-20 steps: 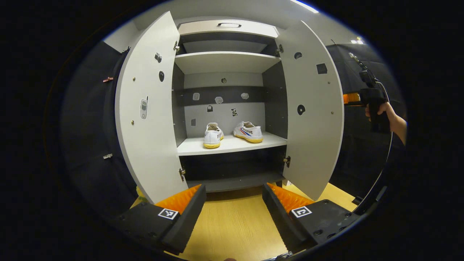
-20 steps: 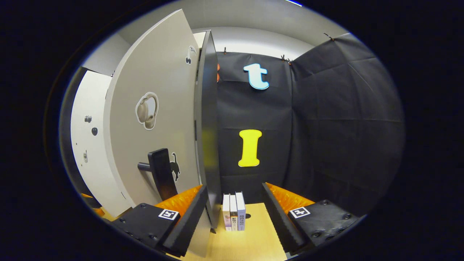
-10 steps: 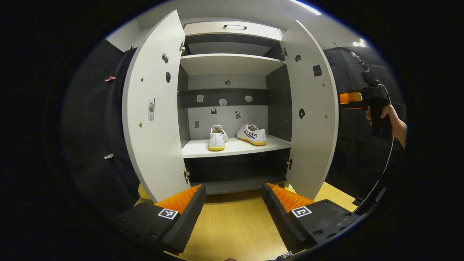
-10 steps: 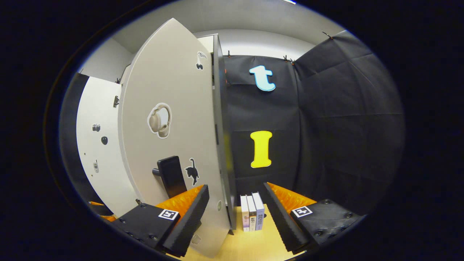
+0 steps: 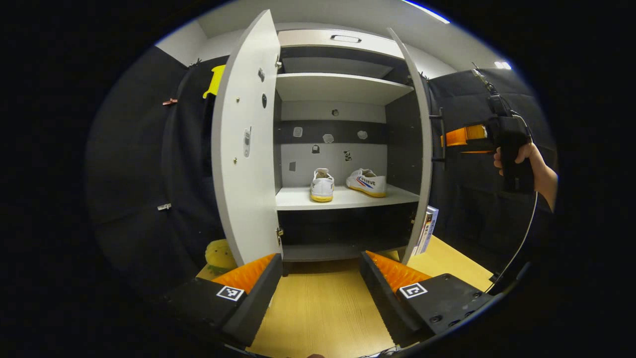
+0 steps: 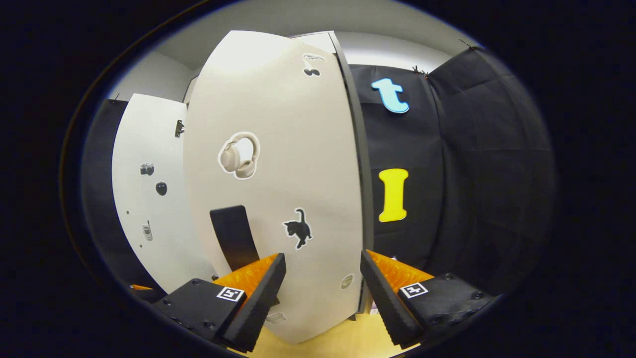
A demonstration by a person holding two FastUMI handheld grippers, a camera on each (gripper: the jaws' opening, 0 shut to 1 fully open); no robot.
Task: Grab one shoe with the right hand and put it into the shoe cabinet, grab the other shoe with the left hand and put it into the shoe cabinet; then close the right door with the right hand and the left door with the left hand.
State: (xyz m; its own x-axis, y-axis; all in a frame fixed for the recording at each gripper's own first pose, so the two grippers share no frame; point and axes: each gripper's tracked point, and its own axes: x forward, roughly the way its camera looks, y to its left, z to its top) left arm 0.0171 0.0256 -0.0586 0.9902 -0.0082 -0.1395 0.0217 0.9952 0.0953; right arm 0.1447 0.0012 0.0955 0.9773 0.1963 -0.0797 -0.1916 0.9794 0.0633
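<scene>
Two white shoes with yellow soles stand side by side on the shoe cabinet's middle shelf. The left door stands open. The right door looks nearly edge-on in the left gripper view. My left gripper is open and empty, low in front of the cabinet. A hand holds my right gripper just outside the right door. In the right gripper view, that gripper is open, close to the right door's outer face, with the dark handle to its left.
A few books stand upright on the wooden floor behind the right door. A yellow soft toy lies behind the left door's foot. Black cloth walls close in both sides. The left door's inner face shows beyond the right door.
The right door has swung partway toward shut, from showing its inner face to nearly edge-on. My right gripper has come round to face the door's outer side. The left gripper view has shifted left.
</scene>
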